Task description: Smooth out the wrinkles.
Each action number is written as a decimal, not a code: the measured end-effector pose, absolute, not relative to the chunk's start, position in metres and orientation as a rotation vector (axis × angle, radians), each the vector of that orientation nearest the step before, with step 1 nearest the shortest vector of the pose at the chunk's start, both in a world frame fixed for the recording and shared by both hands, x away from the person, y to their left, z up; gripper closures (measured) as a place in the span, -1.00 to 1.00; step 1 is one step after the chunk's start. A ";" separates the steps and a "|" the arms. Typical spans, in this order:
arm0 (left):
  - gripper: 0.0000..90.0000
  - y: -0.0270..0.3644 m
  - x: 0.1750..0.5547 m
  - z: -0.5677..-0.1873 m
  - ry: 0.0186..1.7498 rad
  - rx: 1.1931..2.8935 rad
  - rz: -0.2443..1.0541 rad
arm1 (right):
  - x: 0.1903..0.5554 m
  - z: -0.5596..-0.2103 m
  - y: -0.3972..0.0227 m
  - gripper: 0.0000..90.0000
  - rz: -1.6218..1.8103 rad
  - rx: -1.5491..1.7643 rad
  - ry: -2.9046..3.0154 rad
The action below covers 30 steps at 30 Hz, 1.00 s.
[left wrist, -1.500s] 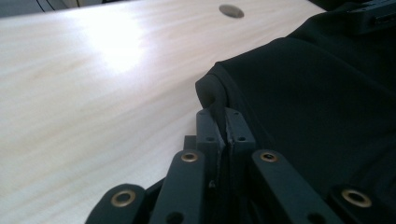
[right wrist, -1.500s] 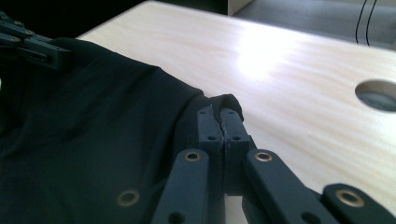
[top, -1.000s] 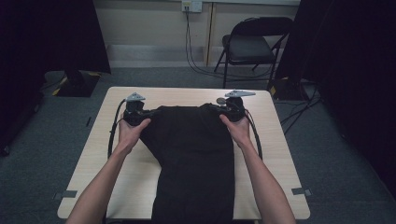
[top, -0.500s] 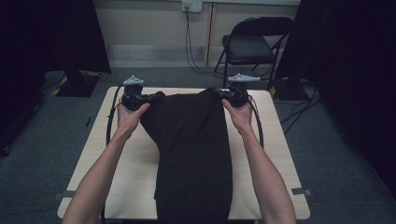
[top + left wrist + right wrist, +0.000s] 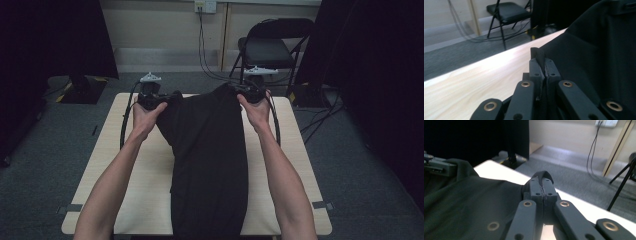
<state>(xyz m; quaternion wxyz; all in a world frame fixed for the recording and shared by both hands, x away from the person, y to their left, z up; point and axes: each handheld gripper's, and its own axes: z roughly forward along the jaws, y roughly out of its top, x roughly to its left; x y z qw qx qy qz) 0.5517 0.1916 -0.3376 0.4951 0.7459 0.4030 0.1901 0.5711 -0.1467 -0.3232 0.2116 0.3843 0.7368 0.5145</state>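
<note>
A black garment (image 5: 210,155) lies lengthwise down the middle of the pale wooden table (image 5: 290,150), its far end lifted off the surface. My left gripper (image 5: 172,96) is shut on the far left corner of that raised edge; in the left gripper view a fold of the black garment (image 5: 594,50) pokes up between the closed fingertips (image 5: 543,67). My right gripper (image 5: 235,90) is shut on the far right corner. The right gripper view has a loop of the black garment (image 5: 469,200) pinched between that gripper's tips (image 5: 543,185), and the left gripper (image 5: 439,166) farther off at the left.
A black folding chair (image 5: 272,50) stands beyond the table's far right corner, with cables (image 5: 202,45) trailing down the wall behind. Dark curtains hang at the left and right. Grey carpet surrounds the table, and bare tabletop (image 5: 145,165) lies on both sides of the garment.
Both hands have risen and moved toward the far edge of the table, lifting the garment's far end off the surface. The cloth between the grippers now hangs in a raised span.
</note>
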 end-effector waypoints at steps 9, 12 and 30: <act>0.94 0.188 0.551 -0.299 0.900 1.801 0.517 | 0.574 -0.285 -0.151 0.98 1.454 1.014 1.980; 0.93 0.192 0.536 -0.309 0.877 1.773 0.475 | 0.563 -0.296 -0.156 0.98 1.503 0.994 1.996; 0.93 0.204 0.412 -0.364 0.762 1.803 0.386 | 0.440 -0.356 -0.182 0.98 1.631 0.888 2.127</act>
